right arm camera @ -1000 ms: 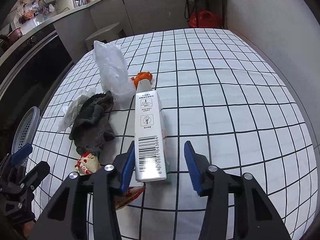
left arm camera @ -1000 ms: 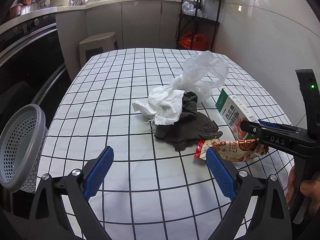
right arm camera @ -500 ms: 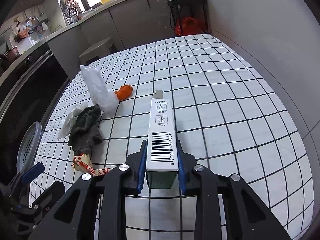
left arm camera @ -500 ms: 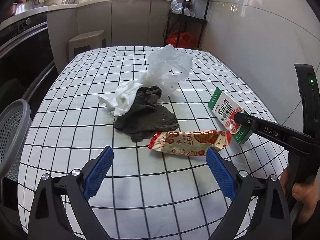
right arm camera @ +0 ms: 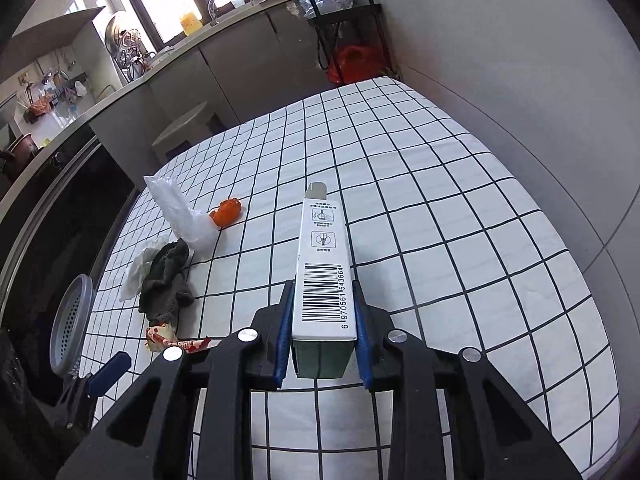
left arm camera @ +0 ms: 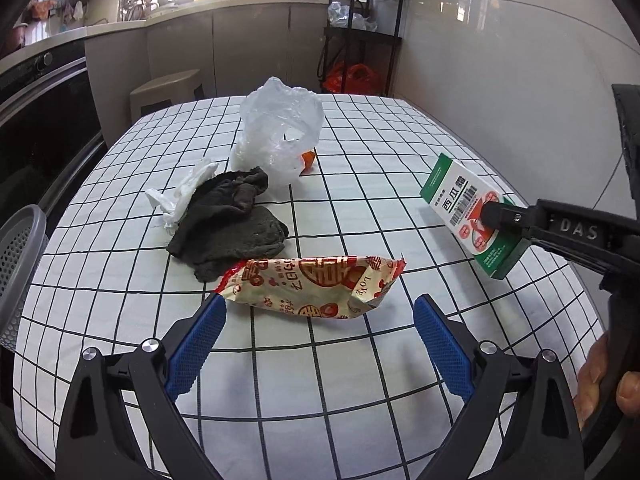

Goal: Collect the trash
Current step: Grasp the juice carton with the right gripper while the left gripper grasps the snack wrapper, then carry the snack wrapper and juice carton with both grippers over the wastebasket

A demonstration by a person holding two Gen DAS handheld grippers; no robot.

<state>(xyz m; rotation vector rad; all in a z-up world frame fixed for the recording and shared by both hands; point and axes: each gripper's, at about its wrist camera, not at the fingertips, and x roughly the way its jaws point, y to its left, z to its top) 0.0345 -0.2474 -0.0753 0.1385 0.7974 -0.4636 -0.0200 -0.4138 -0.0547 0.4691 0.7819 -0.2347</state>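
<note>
A green and white carton [right arm camera: 322, 248] is clamped between the blue pads of my right gripper [right arm camera: 322, 292], which is shut on it. The left wrist view shows the same carton [left arm camera: 460, 200] tilted just above the checked tablecloth [left arm camera: 360, 152], with the right gripper [left arm camera: 494, 216] and a hand at the right edge. My left gripper [left arm camera: 318, 302] stands open low over the table. A red and cream snack wrapper [left arm camera: 312, 284] lies flat just ahead of its fingertips, untouched. Only one blue finger [right arm camera: 108, 368] of it appears in the right wrist view.
A dark grey cloth [left arm camera: 228, 224], crumpled white tissue [left arm camera: 180, 196], a clear plastic bag [left arm camera: 280, 128] and an orange scrap [left arm camera: 308, 159] lie mid-table. A grey perforated basket [left arm camera: 16, 248] stands off the left edge. A wall runs along the right side.
My right gripper closed on the carton and raised it off the cloth. My left gripper slid toward the snack wrapper, which now lies close between its open fingertips.
</note>
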